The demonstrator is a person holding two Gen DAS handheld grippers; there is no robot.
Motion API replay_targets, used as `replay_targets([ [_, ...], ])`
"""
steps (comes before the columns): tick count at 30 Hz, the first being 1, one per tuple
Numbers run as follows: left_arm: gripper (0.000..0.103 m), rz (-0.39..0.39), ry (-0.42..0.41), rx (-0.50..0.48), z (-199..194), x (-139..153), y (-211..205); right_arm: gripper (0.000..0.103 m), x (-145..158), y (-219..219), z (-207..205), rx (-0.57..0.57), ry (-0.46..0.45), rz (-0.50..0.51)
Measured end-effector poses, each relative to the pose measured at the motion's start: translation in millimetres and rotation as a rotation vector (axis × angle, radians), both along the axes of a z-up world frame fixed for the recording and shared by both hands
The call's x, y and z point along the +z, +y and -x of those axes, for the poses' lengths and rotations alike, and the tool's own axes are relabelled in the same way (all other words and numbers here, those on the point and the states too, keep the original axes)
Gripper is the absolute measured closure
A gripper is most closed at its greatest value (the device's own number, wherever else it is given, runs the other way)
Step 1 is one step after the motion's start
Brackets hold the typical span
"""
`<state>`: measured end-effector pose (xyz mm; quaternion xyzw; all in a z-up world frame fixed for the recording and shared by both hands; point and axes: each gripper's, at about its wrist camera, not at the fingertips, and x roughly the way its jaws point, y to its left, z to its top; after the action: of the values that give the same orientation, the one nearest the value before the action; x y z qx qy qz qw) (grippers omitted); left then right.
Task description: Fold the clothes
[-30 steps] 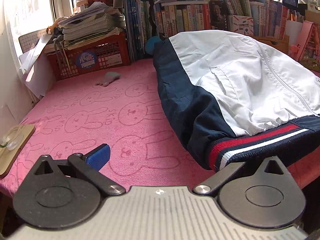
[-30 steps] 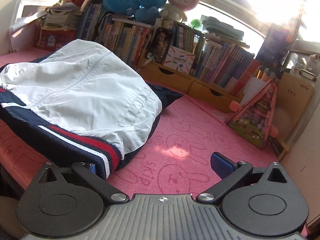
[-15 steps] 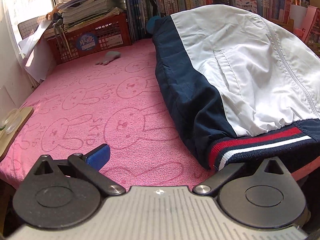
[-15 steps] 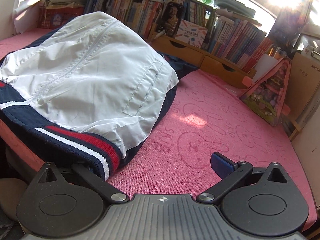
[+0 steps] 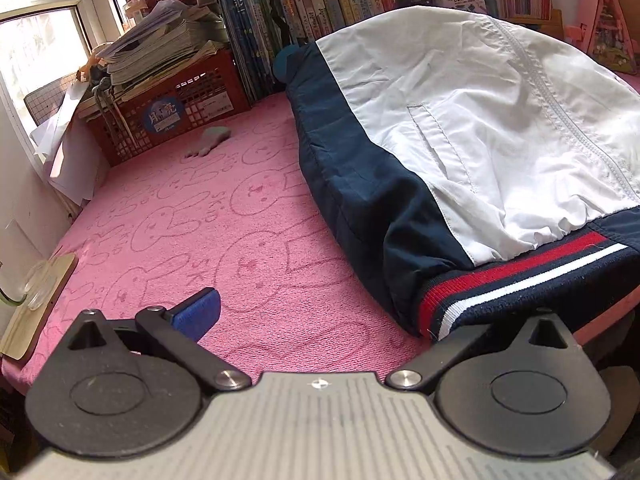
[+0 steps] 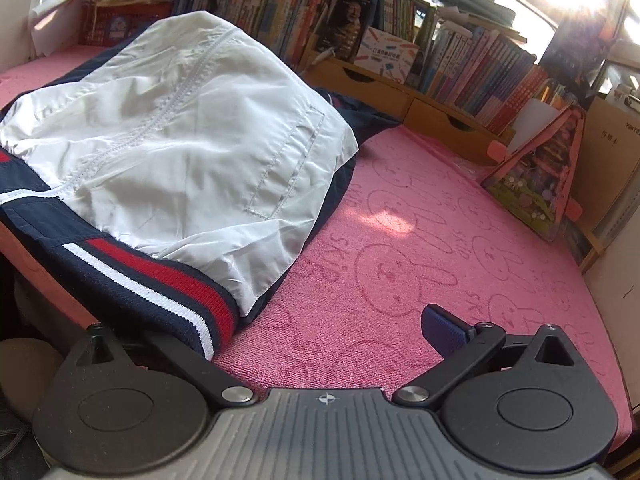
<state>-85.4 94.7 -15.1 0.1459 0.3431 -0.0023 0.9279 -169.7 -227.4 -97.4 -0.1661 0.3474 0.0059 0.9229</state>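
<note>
White-and-navy jacket (image 5: 480,128) puffed on pink blanket (image 5: 240,220), striped hem, both hand-held grippers spread apart.

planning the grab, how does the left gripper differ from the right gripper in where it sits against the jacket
The left gripper has its right finger hidden behind the jacket hem and its left blue pad over bare pink mat; the right gripper is mirrored, left finger behind the hem, right pad over mat. The left one faces the navy side panel, the right one the white panel. Both are open at the striped hem.
</note>
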Motion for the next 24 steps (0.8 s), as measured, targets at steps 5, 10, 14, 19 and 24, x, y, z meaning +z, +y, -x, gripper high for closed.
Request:
replay_targets([
  [5, 0.0, 0.02, 0.02, -0.001, 2, 2, 3, 0.0, 2, -3, -2, 0.012, 0.016, -0.045],
  [10, 0.0, 0.048, 0.04, -0.016, 4, 5, 7, 0.0, 3, -8, -5, 0.045, 0.039, -0.094],
  [14, 0.0, 0.084, 0.041, -0.191, 18, 20, 9, 0.0, 13, -14, 1, 0.084, 0.049, -0.147],
  [19, 0.0, 0.056, 0.01, -0.304, 38, 27, 14, 0.0, 27, -22, 14, 0.12, 0.044, -0.209],
  [24, 0.0, 0.294, -0.062, -0.274, 32, 53, 26, 0.0, 42, -31, 27, 0.156, 0.039, -0.271],
])
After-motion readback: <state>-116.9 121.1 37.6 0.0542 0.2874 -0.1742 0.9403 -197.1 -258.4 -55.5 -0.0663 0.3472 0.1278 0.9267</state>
